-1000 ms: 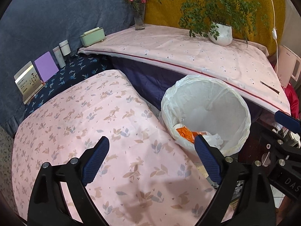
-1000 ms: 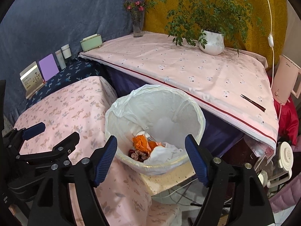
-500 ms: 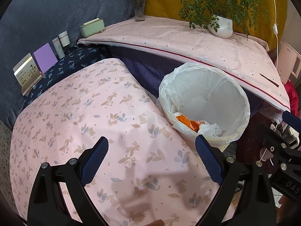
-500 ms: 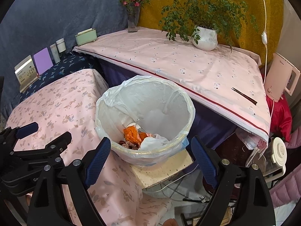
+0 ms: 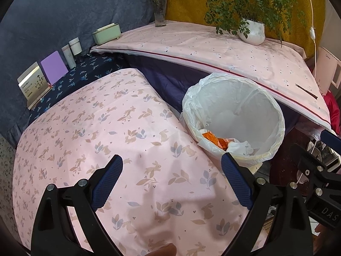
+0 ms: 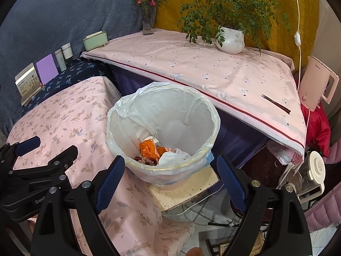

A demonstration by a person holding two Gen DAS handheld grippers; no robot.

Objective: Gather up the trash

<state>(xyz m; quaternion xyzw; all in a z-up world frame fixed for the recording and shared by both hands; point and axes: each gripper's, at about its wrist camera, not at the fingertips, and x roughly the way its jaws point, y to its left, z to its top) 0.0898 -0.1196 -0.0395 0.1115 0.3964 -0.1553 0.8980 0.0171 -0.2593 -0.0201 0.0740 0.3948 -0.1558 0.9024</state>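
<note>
A trash bin [image 6: 136, 115] lined with a white plastic bag stands between two cloth-covered tables. At its bottom lie an orange wrapper [image 6: 148, 148], crumpled white paper [image 6: 173, 156] and some brownish scraps. My right gripper [image 6: 169, 168] hovers open just in front of the bin's near rim, with nothing between its fingers. In the left wrist view the same bin [image 5: 270, 104] sits to the right. There my left gripper [image 5: 171, 171] stands open over the pink rabbit-print cloth [image 5: 85, 128], holding nothing.
A pair of dark chopsticks [image 6: 276, 104] lies near the corner of the far pink table [image 6: 191, 64], with a potted plant [image 6: 231, 40], a flower vase [image 6: 148, 19] and a green box [image 6: 94, 40]. Cards and small bottles line the left. A kettle [image 6: 317, 81] stands right.
Both views pulled back slightly from the bin, which now sits a little farther from the fingers. The right gripper's jaws have widened. The trash in the bin has not moved.
</note>
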